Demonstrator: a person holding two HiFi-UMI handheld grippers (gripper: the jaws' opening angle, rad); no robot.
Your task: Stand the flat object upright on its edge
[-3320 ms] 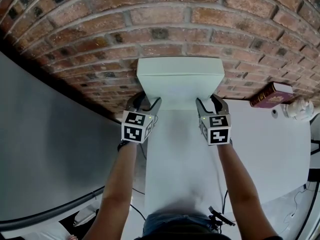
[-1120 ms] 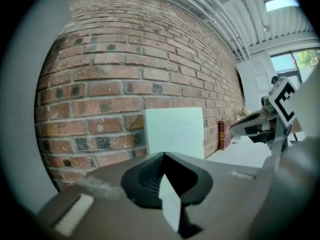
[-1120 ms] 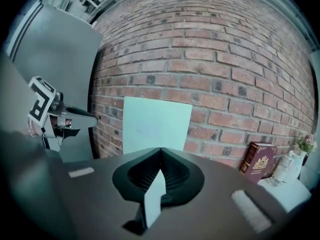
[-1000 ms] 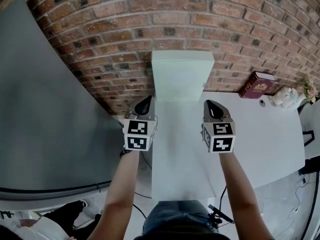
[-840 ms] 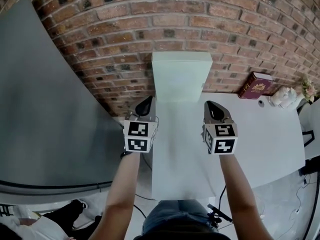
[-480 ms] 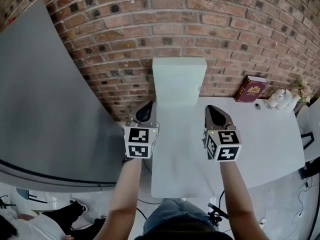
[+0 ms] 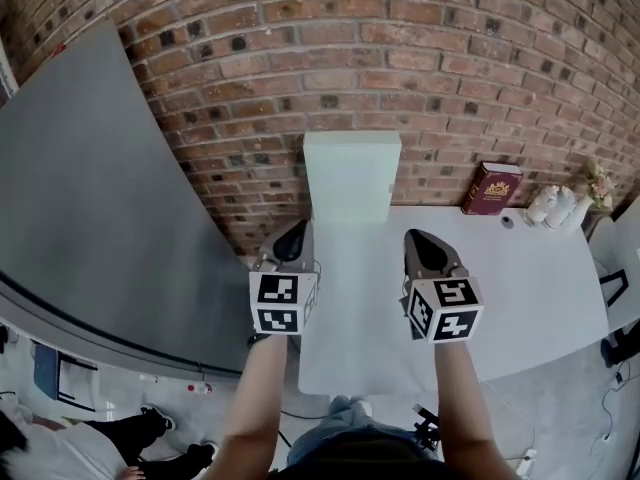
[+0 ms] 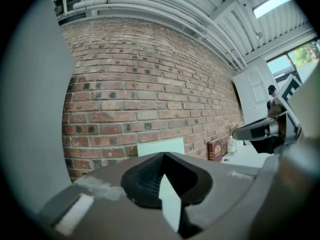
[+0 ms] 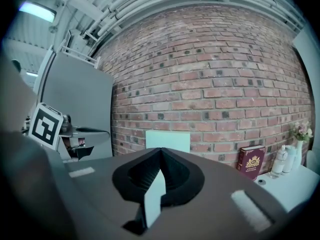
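Observation:
The flat white box (image 7: 350, 173) stands upright on its edge at the far end of the white table (image 7: 520, 268), against the brick wall. It also shows straight ahead in the left gripper view (image 8: 161, 146) and the right gripper view (image 9: 167, 140). My left gripper (image 7: 293, 240) hangs back from the box, below its left corner, jaws shut with nothing between them. My right gripper (image 7: 425, 248) hovers over the table below the box's right corner, shut and empty too. Neither touches the box.
A dark red book (image 7: 488, 188) leans on the wall to the right of the box, with small white bottles (image 7: 555, 206) and flowers further right. A large grey panel (image 7: 90, 198) stands left of the table. The brick wall (image 7: 450, 58) closes off the far side.
Both grippers, earlier open at the box's lower corners, have drawn back toward me and now stand shut. The box stays upright against the wall. The head view has tilted up.

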